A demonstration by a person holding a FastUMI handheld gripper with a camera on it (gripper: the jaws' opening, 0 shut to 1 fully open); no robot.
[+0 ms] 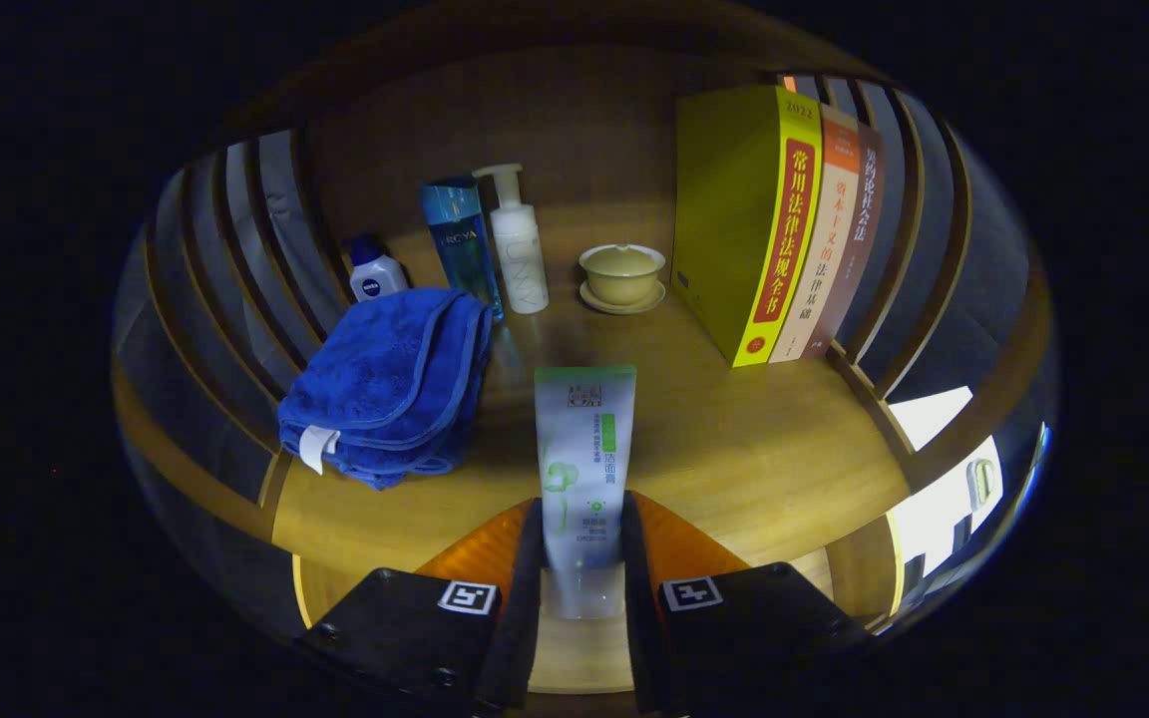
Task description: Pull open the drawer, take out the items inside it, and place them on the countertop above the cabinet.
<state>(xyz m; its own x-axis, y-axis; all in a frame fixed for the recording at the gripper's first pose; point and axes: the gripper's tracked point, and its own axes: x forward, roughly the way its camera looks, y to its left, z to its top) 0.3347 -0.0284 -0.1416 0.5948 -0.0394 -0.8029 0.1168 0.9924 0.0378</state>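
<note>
A white and green tube (582, 459) sticks out forward from between my fingers, over the wooden countertop (764, 449). My gripper (581, 543) is shut on the tube's lower end, with both fingers pressing its sides. A folded blue towel (390, 384) lies on the countertop just left of the tube.
At the back stand a small white bottle (372, 274), a blue bottle (462, 244) and a white pump bottle (518, 249). A lidded beige cup on a saucer (621, 274) sits beside upright books (779, 229). Slatted wooden walls close in both sides.
</note>
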